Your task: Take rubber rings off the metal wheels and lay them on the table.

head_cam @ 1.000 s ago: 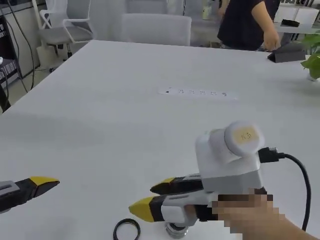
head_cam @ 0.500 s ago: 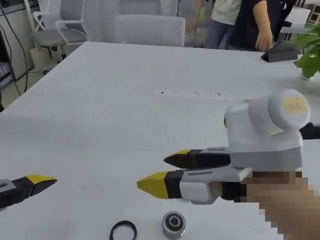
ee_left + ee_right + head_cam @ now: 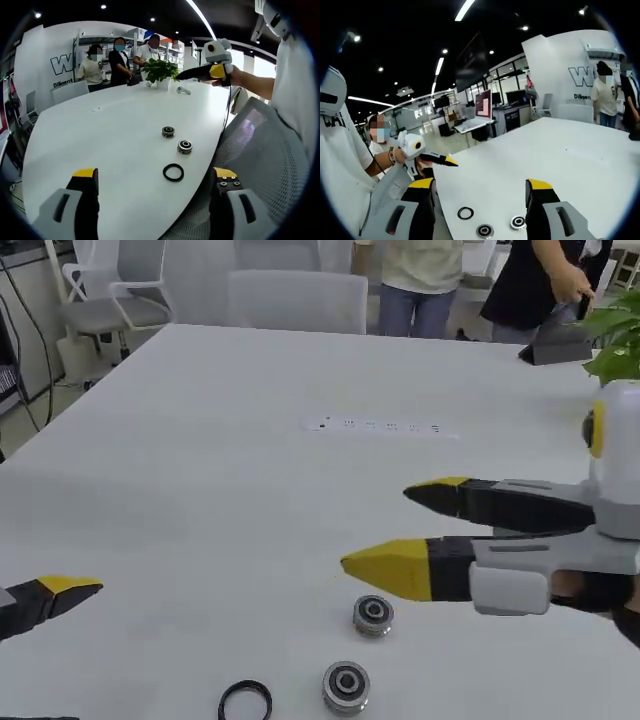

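Note:
Two small metal wheels lie on the white table (image 3: 200, 440), one (image 3: 373, 615) just under my right gripper's lower jaw, the other (image 3: 346, 685) nearer the front edge. A loose black rubber ring (image 3: 245, 701) lies flat to their left. My right gripper (image 3: 375, 530) hovers open above the wheels, holding nothing. At the lower left, my left gripper (image 3: 80, 592) is open and empty. The left gripper view looks between the left gripper (image 3: 155, 175) jaws at the ring (image 3: 173, 172) and both wheels (image 3: 184, 146) (image 3: 168, 131). Ahead of the right gripper (image 3: 481, 185) lie the ring (image 3: 465, 213) and wheels (image 3: 484, 231) (image 3: 518, 222).
A white power strip (image 3: 380, 426) lies at the table's middle. A green plant (image 3: 620, 340) and a dark object (image 3: 565, 345) sit at the far right corner. Chairs (image 3: 295, 300) and standing people (image 3: 420, 280) are beyond the far edge.
My right gripper has risen and moved right, off the wheel it was low over. A second wheel now shows beneath its jaws. The left gripper has barely moved.

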Motion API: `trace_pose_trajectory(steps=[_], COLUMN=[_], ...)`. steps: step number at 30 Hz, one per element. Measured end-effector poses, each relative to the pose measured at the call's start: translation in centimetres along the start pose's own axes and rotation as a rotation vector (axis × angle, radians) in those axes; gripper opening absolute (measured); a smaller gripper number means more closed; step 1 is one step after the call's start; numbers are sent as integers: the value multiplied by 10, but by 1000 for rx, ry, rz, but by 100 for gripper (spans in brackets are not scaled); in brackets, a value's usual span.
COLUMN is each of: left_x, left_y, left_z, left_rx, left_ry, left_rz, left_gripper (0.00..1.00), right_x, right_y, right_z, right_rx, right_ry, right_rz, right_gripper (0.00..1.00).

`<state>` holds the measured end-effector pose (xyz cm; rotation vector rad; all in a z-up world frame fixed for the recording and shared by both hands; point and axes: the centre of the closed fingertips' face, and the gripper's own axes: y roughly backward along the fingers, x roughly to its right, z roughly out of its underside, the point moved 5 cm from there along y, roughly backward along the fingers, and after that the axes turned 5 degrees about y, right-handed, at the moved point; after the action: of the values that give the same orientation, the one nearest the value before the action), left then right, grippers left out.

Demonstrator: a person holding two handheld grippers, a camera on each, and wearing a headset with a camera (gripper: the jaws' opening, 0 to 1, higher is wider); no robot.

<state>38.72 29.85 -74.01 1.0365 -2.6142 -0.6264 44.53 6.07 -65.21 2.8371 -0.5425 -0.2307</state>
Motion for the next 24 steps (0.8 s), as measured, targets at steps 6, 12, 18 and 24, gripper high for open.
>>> trace_pose_trajectory(steps=[6, 12, 18, 24], left_x=[-2, -6, -8, -11], left_y=[5, 8, 9, 11], left_z=[0, 4, 7, 7], left_rx=[16, 13, 7, 10], left_ry=[16, 29, 38, 39], left_rz=[-13, -33, -42, -51], left_gripper=[92, 92, 92, 92], right_x=[10, 23, 35, 43], right_y=[27, 52, 70, 83], right_z=[2, 13, 21, 35], right_rx=[79, 104, 161, 164], right_ry=[1, -7, -37, -52], right_rz=[53, 128, 207, 263], right_gripper=[80, 87, 92, 96])
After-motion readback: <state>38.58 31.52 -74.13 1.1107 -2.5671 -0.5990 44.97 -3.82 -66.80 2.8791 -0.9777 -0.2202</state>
